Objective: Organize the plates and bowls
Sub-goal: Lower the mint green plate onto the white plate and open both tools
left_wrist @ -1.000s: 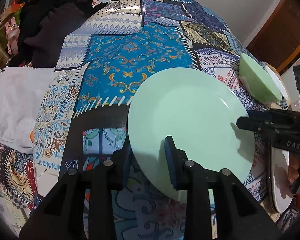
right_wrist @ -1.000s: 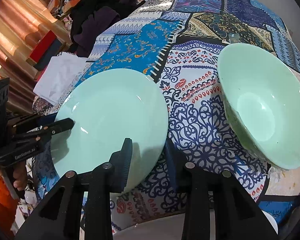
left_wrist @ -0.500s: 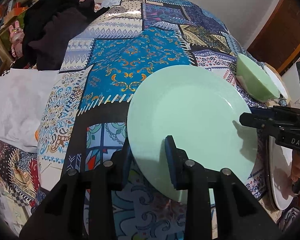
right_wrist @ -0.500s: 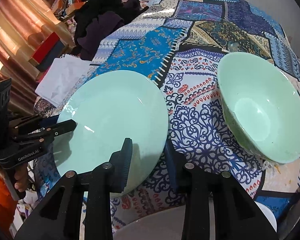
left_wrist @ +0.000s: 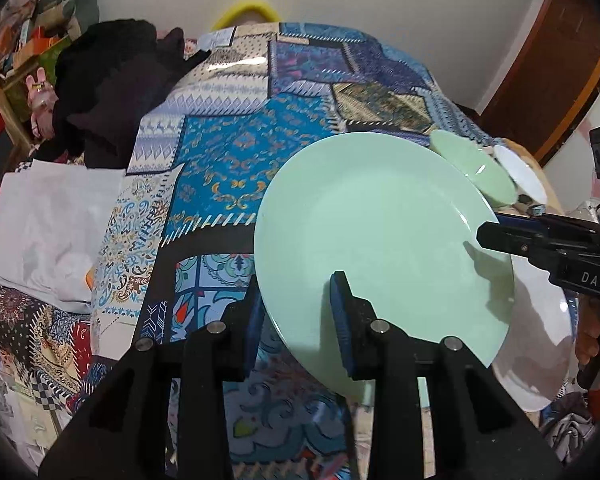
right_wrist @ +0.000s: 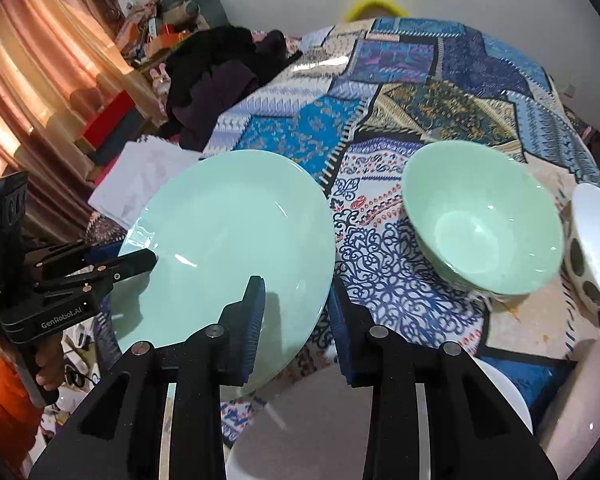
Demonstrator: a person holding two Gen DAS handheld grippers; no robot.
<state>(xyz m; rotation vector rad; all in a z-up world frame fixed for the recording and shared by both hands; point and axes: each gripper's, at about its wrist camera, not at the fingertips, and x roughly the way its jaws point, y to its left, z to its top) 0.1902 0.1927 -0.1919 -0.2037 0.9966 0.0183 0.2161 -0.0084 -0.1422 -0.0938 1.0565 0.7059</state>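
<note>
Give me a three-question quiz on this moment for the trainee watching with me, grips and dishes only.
1. True or false: the left gripper and the right gripper each clamp the rim of the green plate.
2. What sits on the patterned cloth beside that plate in the right wrist view? A) green bowl B) a glass jug C) a steel pan
3. Fill in: under the right gripper lies a ____ plate.

Key: 1 true, both hold opposite edges of it. 2 A. 3 white.
</note>
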